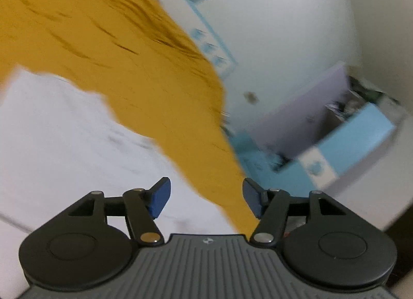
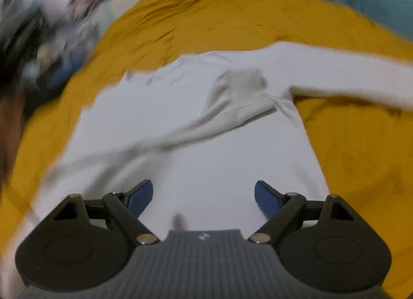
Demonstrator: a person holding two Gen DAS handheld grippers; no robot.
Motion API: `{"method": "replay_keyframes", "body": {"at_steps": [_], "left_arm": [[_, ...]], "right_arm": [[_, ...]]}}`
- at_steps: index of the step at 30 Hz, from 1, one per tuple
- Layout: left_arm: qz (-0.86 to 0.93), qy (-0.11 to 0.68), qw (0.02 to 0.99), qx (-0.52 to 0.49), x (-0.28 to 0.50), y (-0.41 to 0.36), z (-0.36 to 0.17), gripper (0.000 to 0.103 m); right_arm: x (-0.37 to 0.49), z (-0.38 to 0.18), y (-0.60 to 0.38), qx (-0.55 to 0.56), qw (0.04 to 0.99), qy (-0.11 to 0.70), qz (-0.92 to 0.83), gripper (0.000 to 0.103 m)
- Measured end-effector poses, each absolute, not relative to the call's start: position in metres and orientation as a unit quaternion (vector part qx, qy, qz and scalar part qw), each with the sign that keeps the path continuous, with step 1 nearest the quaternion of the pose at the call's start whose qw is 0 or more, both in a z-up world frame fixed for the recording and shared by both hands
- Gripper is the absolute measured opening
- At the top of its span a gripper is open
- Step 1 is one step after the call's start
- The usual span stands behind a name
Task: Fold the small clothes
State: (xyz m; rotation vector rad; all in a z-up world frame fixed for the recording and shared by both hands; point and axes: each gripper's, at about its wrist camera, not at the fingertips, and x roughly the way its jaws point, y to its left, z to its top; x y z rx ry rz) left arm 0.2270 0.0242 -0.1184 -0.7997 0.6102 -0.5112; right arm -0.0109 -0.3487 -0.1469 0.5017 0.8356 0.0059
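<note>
On the mustard cloth: one white top, two grippers, jaws apart, nothing held.

Right gripper (image 2: 204, 197), blue pads spread wide, hangs just over the lower body of the top (image 2: 196, 123); beyond it one sleeve lies folded across the chest, the other stretches out to the right. Cloth (image 2: 348, 144) surrounds the top on all sides. Left gripper (image 1: 205, 198), jaws parted and empty, sits at the top's edge over the cloth; one light-blue box (image 1: 353, 139) stands beyond, blurred.
</note>
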Motion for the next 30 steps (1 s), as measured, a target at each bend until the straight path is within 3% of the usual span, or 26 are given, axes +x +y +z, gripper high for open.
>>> {"method": "replay_keyframes", "body": {"at_steps": [2,5,7,11,16,17,18,20,25,28,30], "left_arm": [[-0.201,0.303,0.851,-0.378,0.222,0.054,-0.131,0.073],[-0.151,0.317,0.856,-0.379,0.220,0.090,-0.154,0.073],[-0.124,0.330,0.852,-0.387,0.226,0.104,-0.170,0.072],[-0.092,0.355,0.839,-0.401,0.229,0.125,-0.200,0.071],[-0.076,0.374,0.830,-0.406,0.239,0.125,-0.213,0.070],[-0.078,0.376,0.829,-0.406,0.240,0.123,-0.213,0.070],[-0.078,0.378,0.830,-0.404,0.239,0.124,-0.214,0.069],[-0.078,0.379,0.833,-0.395,0.240,0.124,-0.214,0.069],[-0.075,0.382,0.839,-0.380,0.242,0.119,-0.212,0.069],[-0.072,0.385,0.843,-0.369,0.242,0.116,-0.212,0.069],[-0.069,0.387,0.842,-0.368,0.241,0.116,-0.209,0.069]], "right_arm": [[0.003,-0.148,-0.363,0.301,0.874,0.380,-0.005,0.071],[0.039,-0.154,-0.380,0.367,0.854,0.369,-0.019,0.070],[0.063,-0.166,-0.394,0.414,0.827,0.378,-0.054,0.063],[0.082,-0.193,-0.408,0.495,0.778,0.369,-0.114,0.063],[0.100,-0.202,-0.407,0.517,0.779,0.331,-0.129,0.062],[0.104,-0.201,-0.406,0.519,0.780,0.327,-0.129,0.056],[0.110,-0.201,-0.405,0.517,0.779,0.329,-0.133,0.033],[0.115,-0.198,-0.405,0.504,0.781,0.343,-0.133,0.001],[0.084,-0.167,-0.407,0.459,0.824,0.295,-0.152,0.001],[0.077,-0.179,-0.407,0.457,0.815,0.322,-0.151,0.001],[0.076,-0.184,-0.405,0.428,0.813,0.353,-0.174,0.008]]}}
